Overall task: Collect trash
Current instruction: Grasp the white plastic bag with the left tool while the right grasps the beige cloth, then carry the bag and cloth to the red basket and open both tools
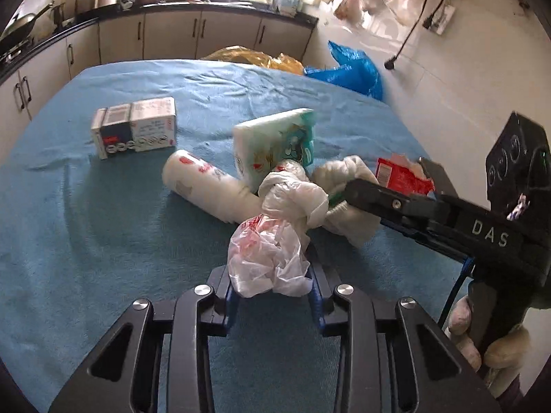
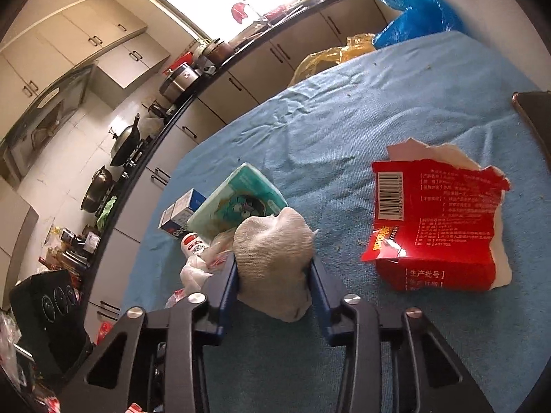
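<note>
My left gripper point(image 1: 272, 275) is shut on a crumpled white plastic bag point(image 1: 275, 241) with red print, knotted at its top. My right gripper point(image 2: 275, 275) is shut on a grey-white sock point(image 2: 275, 261); the sock shows in the left wrist view point(image 1: 351, 186) with the right gripper's fingers point(image 1: 378, 196) around it. A torn red packet point(image 2: 437, 220) with white paper under it lies flat to the right. A green tissue pack point(image 1: 275, 141) leans upright. A white bottle point(image 1: 203, 182) lies on its side. A small carton pack point(image 1: 134, 127) stands at the far left.
A blue cloth covers the table point(image 1: 103, 241). Yellow point(image 1: 255, 56) and blue point(image 1: 351, 69) plastic bags sit past the far edge. Kitchen cabinets point(image 1: 165, 34) and a counter with pots run behind. A dark flat object point(image 2: 533, 113) lies at the table's right edge.
</note>
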Demonstrator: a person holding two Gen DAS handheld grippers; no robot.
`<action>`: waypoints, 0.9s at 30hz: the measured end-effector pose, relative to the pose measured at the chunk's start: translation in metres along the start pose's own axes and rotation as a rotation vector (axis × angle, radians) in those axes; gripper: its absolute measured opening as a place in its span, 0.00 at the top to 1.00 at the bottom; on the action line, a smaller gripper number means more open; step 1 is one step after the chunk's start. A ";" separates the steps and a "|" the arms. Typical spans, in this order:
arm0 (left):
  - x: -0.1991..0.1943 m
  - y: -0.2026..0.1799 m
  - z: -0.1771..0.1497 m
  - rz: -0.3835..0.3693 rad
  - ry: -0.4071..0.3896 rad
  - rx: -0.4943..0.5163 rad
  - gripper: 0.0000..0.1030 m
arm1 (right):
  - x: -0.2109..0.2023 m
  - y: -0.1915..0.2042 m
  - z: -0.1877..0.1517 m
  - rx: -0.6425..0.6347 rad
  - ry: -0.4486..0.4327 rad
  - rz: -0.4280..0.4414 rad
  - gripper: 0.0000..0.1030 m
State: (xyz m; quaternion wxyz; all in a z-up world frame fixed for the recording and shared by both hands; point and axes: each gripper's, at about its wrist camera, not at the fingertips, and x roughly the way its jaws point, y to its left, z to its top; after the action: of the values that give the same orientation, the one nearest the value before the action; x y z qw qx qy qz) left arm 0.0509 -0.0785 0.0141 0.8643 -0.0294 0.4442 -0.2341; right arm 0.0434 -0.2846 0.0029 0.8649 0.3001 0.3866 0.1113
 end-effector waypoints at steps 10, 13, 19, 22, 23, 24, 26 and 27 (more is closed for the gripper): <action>-0.026 0.001 -0.011 0.017 -0.070 0.039 0.69 | -0.020 0.007 -0.004 -0.039 -0.065 -0.036 0.63; -0.023 0.001 -0.011 0.019 -0.057 0.047 0.69 | -0.019 0.005 -0.003 -0.037 -0.065 -0.050 0.63; -0.025 0.003 -0.011 0.013 -0.050 0.044 0.69 | -0.010 -0.001 -0.006 -0.018 -0.041 -0.069 0.63; -0.028 0.005 -0.009 -0.021 -0.043 0.015 0.69 | -0.010 0.000 -0.007 -0.028 -0.044 -0.077 0.63; -0.031 0.006 -0.008 -0.025 -0.044 0.005 0.69 | -0.012 0.001 -0.008 -0.035 -0.049 -0.080 0.63; -0.034 0.006 -0.008 -0.025 -0.048 -0.004 0.69 | -0.013 0.003 -0.008 -0.038 -0.053 -0.082 0.63; -0.044 0.005 -0.007 -0.024 -0.067 -0.012 0.69 | -0.015 0.005 -0.010 -0.044 -0.059 -0.086 0.63; -0.053 0.004 -0.007 -0.021 -0.086 -0.014 0.69 | -0.017 0.007 -0.012 -0.045 -0.062 -0.090 0.63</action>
State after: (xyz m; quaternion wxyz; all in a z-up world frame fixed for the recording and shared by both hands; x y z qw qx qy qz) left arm 0.0203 -0.0511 0.0485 0.8798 -0.0503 0.4081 -0.2385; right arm 0.0235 -0.2812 0.0107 0.8871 0.2663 0.3701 0.0717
